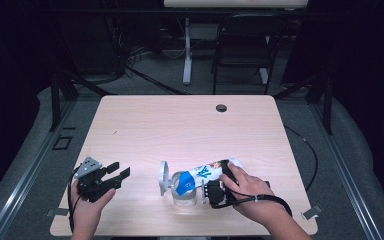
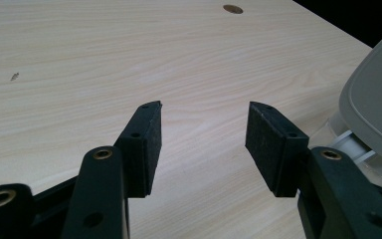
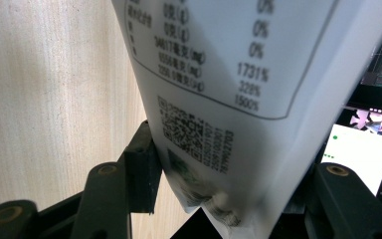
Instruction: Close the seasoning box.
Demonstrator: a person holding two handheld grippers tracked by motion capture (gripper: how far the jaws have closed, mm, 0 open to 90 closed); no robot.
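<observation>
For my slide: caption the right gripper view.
Right gripper clamps a white printed pouch above the wooden table.

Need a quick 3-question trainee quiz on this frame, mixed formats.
1. True or false: the left tool holds something.
2. What is the right tool clamped on? A) a cup B) a printed white pouch C) a lid
3. Fill in: the pouch's lower end tips over a clear ____ with a hinged grey lid.

Key:
1. False; its jaws stand open over the bare table.
2. B
3. container
</observation>
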